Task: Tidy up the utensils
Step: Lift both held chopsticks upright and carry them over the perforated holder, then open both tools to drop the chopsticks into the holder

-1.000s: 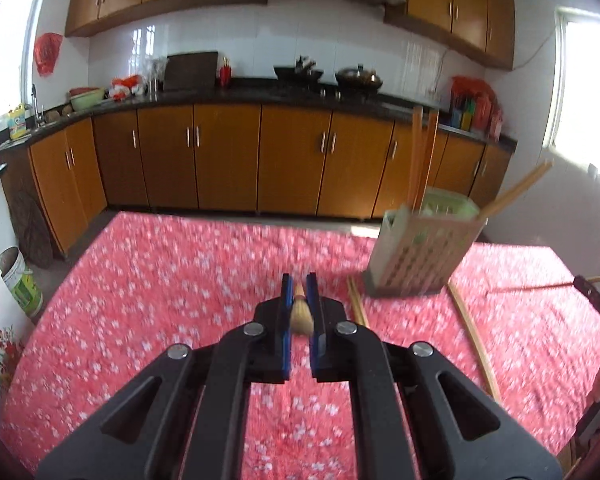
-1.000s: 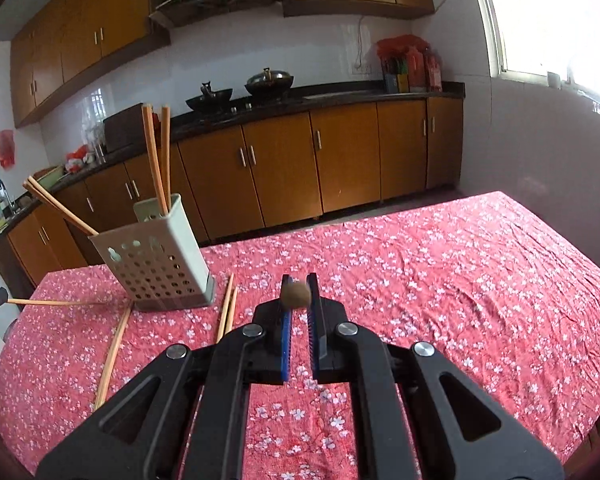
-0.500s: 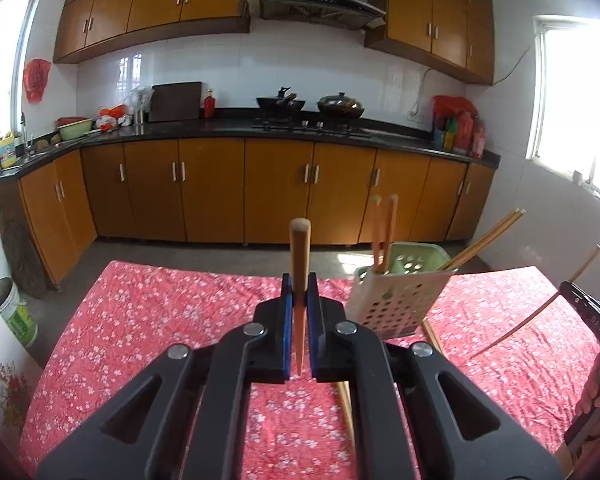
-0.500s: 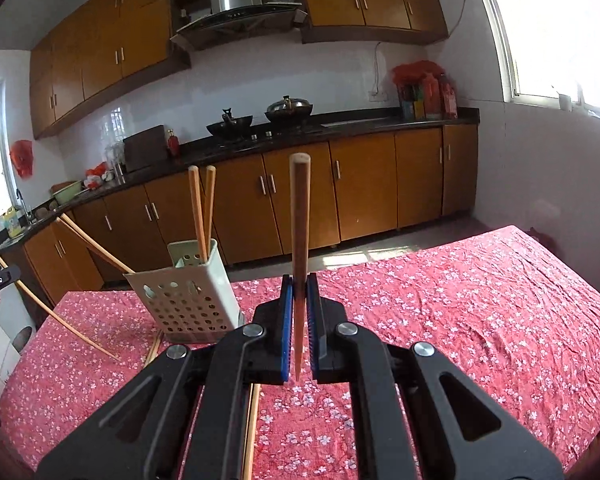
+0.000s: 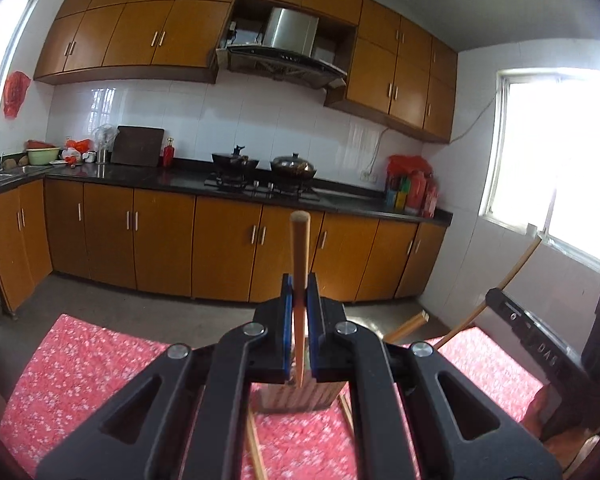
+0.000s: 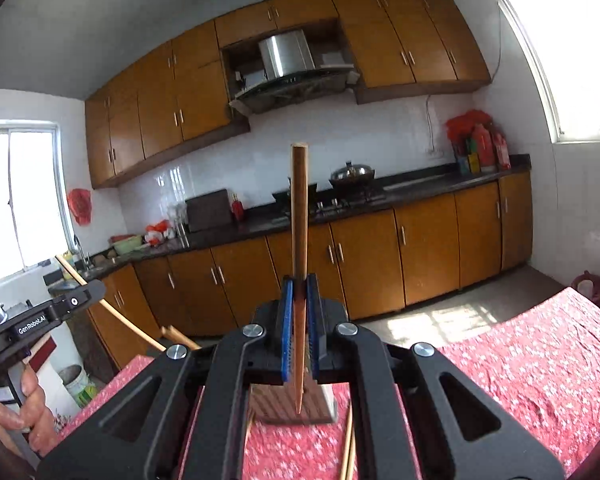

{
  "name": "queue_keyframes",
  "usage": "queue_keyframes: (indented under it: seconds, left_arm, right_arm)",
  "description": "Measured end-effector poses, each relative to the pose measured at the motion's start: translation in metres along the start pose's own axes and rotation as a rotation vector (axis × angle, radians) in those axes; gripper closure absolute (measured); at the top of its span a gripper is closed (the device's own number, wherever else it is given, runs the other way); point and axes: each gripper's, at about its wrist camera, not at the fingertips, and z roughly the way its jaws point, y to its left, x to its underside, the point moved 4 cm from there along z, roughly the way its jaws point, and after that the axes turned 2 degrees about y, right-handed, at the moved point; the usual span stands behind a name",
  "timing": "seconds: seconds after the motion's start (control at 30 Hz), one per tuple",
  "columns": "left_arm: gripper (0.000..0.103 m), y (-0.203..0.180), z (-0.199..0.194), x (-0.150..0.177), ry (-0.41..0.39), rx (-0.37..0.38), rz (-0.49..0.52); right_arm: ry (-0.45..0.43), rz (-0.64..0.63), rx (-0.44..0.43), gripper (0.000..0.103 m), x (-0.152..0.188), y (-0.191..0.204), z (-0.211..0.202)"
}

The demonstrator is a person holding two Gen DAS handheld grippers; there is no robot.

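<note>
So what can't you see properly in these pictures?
- Utensil holder, left wrist view: the left gripper covers most of it.
- Utensil holder, right wrist view: top hidden by the right gripper.
- Loose chopsticks on the table: cut off by the bottom edge.

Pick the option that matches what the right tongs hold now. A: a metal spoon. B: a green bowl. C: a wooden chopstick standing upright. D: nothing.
C: in the right wrist view, the right tongs are shut on a wooden chopstick that stands upright between the blue pads.
</note>
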Motion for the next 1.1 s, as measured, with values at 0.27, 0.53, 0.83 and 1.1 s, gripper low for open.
queue_keyframes:
  seconds: [0.27,0.53,0.83,1.1]
  left_arm:
    - [0.096,-0.009,0.044,-0.017,-0.07,-0.044,0.009]
    - [0.096,0.009,0.094,0.01,0.0,-0.045,-0.022]
    - [0.09,0.019,0.102,0.019,0.036,-0.058,-0.032]
    - [0.08,0.029,0.062,0.016,0.015,-0.117,-0.032]
  right_arm:
    - [-0.087,-0.038,0.026,0.096,-0.008,0.008,0.041]
    - [0.001,0.008,0.021,0.096,0.023,-0.001,0.089]
    - [0.064,0.01,0.023,0.077,0.032,-0.008,0.093]
    - [0.035,-0.005,0.074,0.069,0.019,-0.017,0.051]
